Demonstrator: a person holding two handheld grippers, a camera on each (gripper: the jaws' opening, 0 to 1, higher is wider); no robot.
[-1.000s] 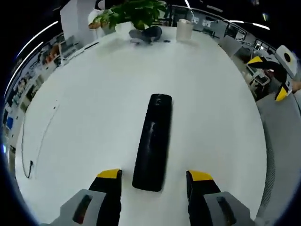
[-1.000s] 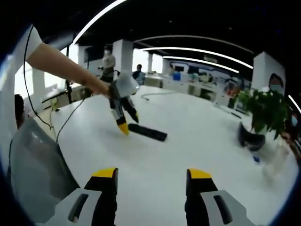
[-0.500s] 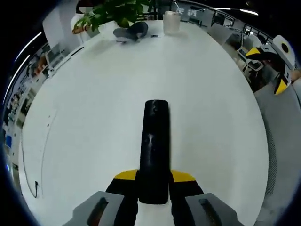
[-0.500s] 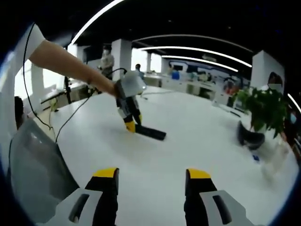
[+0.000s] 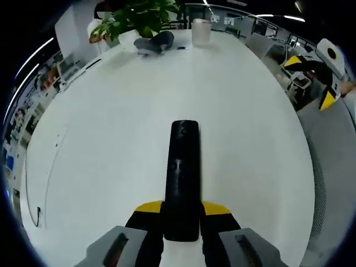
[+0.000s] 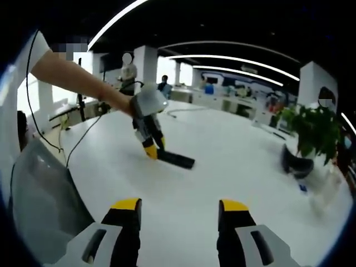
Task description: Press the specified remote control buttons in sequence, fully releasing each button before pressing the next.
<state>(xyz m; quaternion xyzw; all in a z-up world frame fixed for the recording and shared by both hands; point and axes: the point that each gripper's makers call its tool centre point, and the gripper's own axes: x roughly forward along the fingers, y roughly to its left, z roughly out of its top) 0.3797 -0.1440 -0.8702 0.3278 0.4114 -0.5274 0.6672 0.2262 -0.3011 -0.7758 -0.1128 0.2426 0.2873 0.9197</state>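
Since a second ago the left gripper has gone from standing open with the remote control loose between its yellow-tipped jaws to clamping that remote's near end; over the last half second the grip looks unchanged. Seen in the left gripper view, the black remote runs straight away from the jaws over the white table, its far end pointing toward a potted plant, a dark grey object beside the plant, and a pale cup near the table's far edge. A thin black cable lies along the table's left side. In the right gripper view the same left gripper shows from the side, held in a person's hand at the end of a bare forearm — its jaws are tilted down onto one end of the remote, which rests on the table or just above it; I cannot tell which. The right gripper hangs over the table well apart from the remote, its jaws spread with nothing between them. Off to the right edge of the left gripper view, that right gripper appears beyond the table's rim.
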